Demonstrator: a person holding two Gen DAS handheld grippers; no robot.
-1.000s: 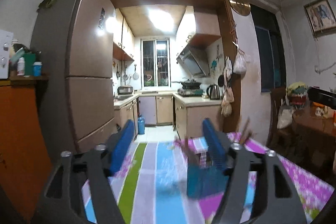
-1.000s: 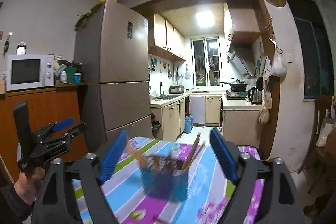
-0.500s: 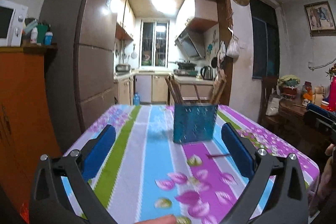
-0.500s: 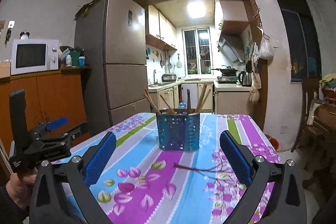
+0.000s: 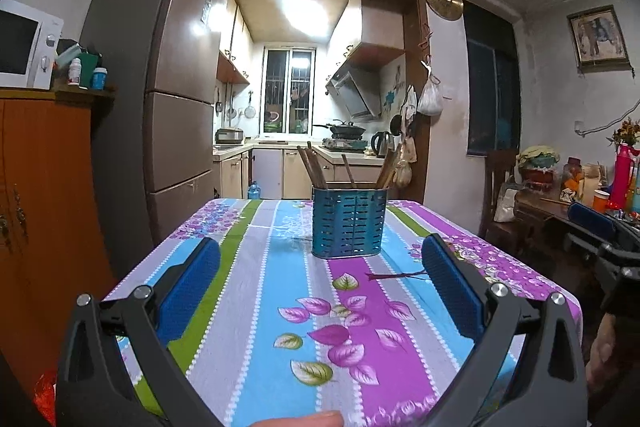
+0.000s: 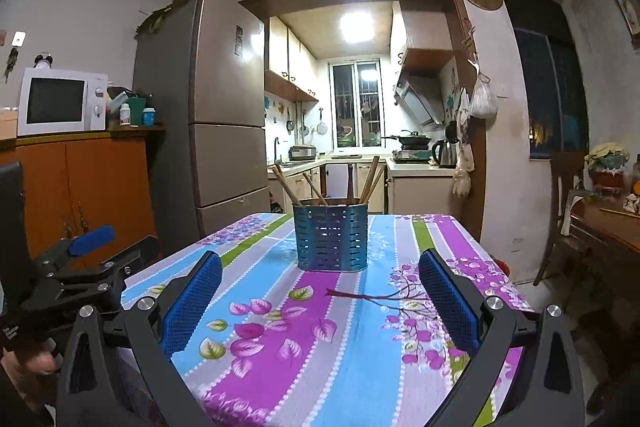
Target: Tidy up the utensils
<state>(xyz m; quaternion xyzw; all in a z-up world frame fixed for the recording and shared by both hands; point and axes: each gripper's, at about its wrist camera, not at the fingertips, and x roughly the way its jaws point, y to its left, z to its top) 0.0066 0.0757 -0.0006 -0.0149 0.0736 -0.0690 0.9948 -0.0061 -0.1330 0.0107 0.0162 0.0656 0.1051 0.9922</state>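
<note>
A blue perforated utensil holder point(image 5: 349, 223) point(image 6: 331, 237) stands upright toward the far end of the table, with several wooden chopsticks point(image 5: 314, 167) point(image 6: 368, 177) sticking out of its top. My left gripper point(image 5: 320, 287) hovers over the near part of the table, open and empty, well short of the holder. My right gripper point(image 6: 320, 303) is also open and empty, at a similar distance from the holder. Each gripper shows at the edge of the other's view: the right gripper point(image 5: 592, 223) and the left gripper point(image 6: 88, 259).
The table point(image 5: 248, 307) wears a striped floral cloth. A tall fridge point(image 6: 224, 131) and an orange cabinet with a microwave point(image 6: 60, 101) stand on the left. A wooden side table point(image 5: 560, 207) with bottles and a chair point(image 6: 560, 195) stand on the right. The kitchen lies behind.
Both grippers have drawn back from the holder and dropped lower, and their jaws have spread wider. The holder, once close between the fingers, now stands farther off on the table.
</note>
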